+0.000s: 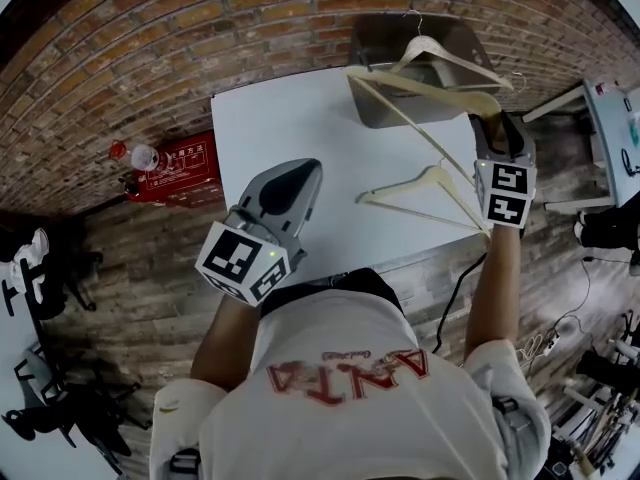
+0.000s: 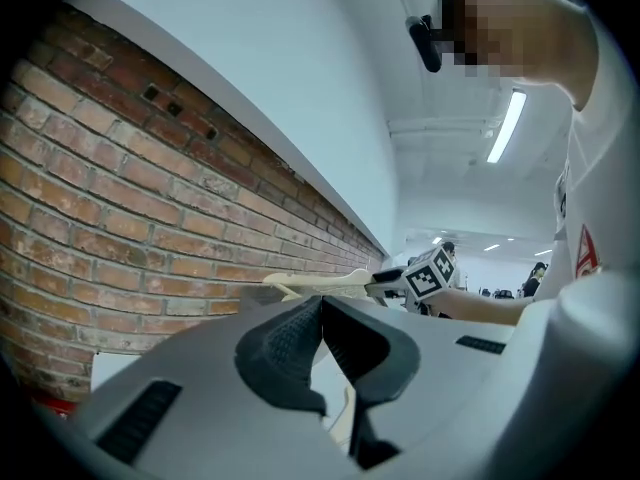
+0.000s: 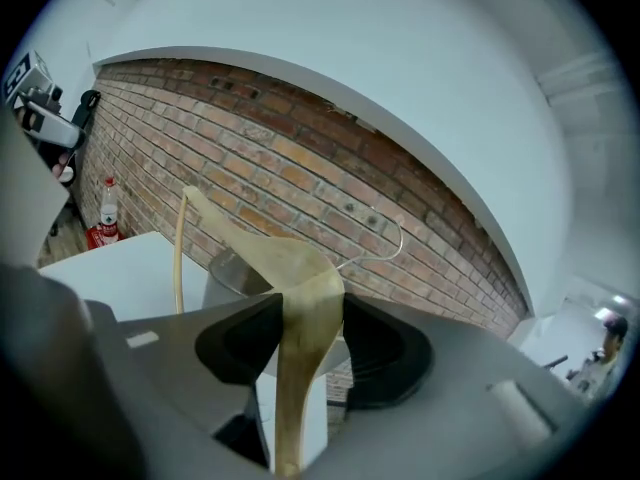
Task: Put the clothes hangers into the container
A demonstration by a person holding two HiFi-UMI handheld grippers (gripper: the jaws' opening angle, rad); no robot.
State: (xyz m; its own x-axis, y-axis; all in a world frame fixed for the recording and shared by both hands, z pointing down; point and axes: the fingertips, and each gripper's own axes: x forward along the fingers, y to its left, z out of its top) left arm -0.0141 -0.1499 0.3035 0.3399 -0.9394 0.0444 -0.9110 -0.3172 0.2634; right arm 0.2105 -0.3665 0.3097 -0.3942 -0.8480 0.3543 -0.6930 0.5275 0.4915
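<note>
Seen from above, a person in a white shirt [image 1: 350, 398] stands at a white table [image 1: 280, 128] set against a brick wall [image 1: 150, 48]. At the far left, a red box [image 1: 185, 163] sits on the floor [image 1: 130, 268] beside the table, with a clear bottle [image 1: 143, 156] just beside its left end.

The left gripper [image 1: 305, 171] is held over the near left part of the table. Its jaws are closed together with nothing between them.

To its right, a pale wooden hanger [image 1: 420, 183] lies flat on the table near the front right corner. At the far right of the table stands a grey container [image 1: 375, 108]. A second wooden hanger [image 1: 450, 58] rests across its top, wire hook pointing toward the wall.

The right gripper [image 1: 497, 120] is raised at the table's right edge, beside the container. Its jaws are clamped on one end of a third wooden hanger [image 1: 430, 88]. This hanger is held in the air and reaches leftward from the gripper over the container's near rim.

In the right gripper view, the broad end of that hanger fills the gap between the two dark pads [image 3: 240, 343]. The container and the brick wall show beyond it.
</note>
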